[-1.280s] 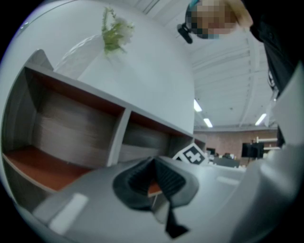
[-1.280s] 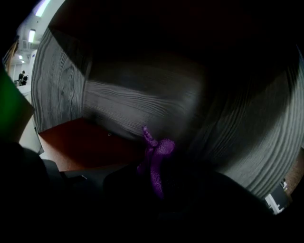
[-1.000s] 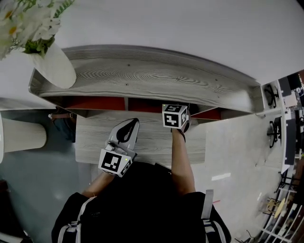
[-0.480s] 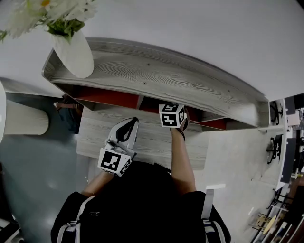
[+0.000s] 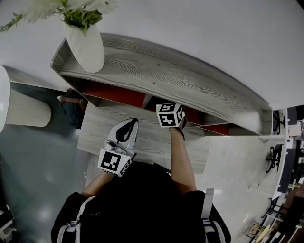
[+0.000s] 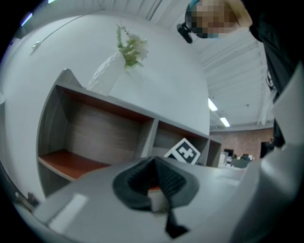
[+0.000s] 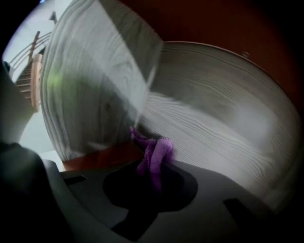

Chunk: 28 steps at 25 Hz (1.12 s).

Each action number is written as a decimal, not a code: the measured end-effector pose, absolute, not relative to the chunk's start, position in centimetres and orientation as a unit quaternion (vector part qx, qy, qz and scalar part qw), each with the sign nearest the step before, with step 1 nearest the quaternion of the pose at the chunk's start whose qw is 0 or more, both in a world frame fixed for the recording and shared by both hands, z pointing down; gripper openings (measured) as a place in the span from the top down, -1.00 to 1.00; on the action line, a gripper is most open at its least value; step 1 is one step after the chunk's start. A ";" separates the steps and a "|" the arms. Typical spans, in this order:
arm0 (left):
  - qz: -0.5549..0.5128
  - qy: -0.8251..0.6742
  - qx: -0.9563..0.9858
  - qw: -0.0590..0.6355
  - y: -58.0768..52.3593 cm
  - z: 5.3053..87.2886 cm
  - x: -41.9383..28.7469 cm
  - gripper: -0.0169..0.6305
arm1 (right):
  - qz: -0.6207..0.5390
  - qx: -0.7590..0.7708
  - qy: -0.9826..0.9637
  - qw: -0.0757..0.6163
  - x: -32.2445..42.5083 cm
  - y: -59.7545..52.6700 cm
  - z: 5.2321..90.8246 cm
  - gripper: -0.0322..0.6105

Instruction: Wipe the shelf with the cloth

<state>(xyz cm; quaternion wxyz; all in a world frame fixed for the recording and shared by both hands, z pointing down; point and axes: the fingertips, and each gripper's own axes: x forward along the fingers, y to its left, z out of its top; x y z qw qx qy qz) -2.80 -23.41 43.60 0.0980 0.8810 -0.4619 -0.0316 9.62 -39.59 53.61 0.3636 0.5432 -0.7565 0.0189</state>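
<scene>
Change: since a second ago the shelf and the vase have slid toward 3 o'clock in the head view. Both tongs sit almost where they were, with the right one's marker cube a touch nearer 9 o'clock.
Shelf: grey wood grain, long top board, with red-floored compartments open underneath.
Table: a wood-grain table juts out below the shelf, toward 6 o'clock.
Person: dark sleeves, bare forearms, one reaching out to each tool.
Vase: white, holding pale flowers, standing at the 10 o'clock end of the top board.
Right tongs: pushed into a compartment at 12 o'clock from the person, only the marker cube clear of the top board. The right tongs are clamped on the cloth.
Left tongs: over the table at 8 o'clock from the right pair. In their own view the left tongs are pressed together with nothing between them.
Cloth: purple and bunched, sticking out of the right pair, its tip at the inner corner where a wood-grain wall meets the back panel, just above the red floor.
</scene>
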 end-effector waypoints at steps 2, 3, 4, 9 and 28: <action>-0.032 -0.467 0.878 0.099 -23.3 43.7 -3.1 0.93 | 0.011 0.529 -0.767 0.364 8.3 -39.6 53.6 0.75; -0.032 -0.469 0.877 0.099 -23.2 43.8 -3.3 0.93 | 0.008 0.521 -0.772 0.364 7.7 -39.6 53.6 0.75; -0.032 -0.471 0.876 0.100 -23.2 43.8 -3.5 0.93 | 0.005 0.514 -0.777 0.364 7.1 -39.5 53.6 0.75; -0.031 -0.481 0.870 0.102 -22.6 43.9 -4.0 0.93 | -0.005 0.474 -0.801 0.364 4.7 -38.9 53.6 0.75; -0.043 -0.475 0.873 0.100 -20.2 43.4 -3.2 0.93 | -0.008 0.403 -0.837 0.370 2.2 -33.3 53.7 0.75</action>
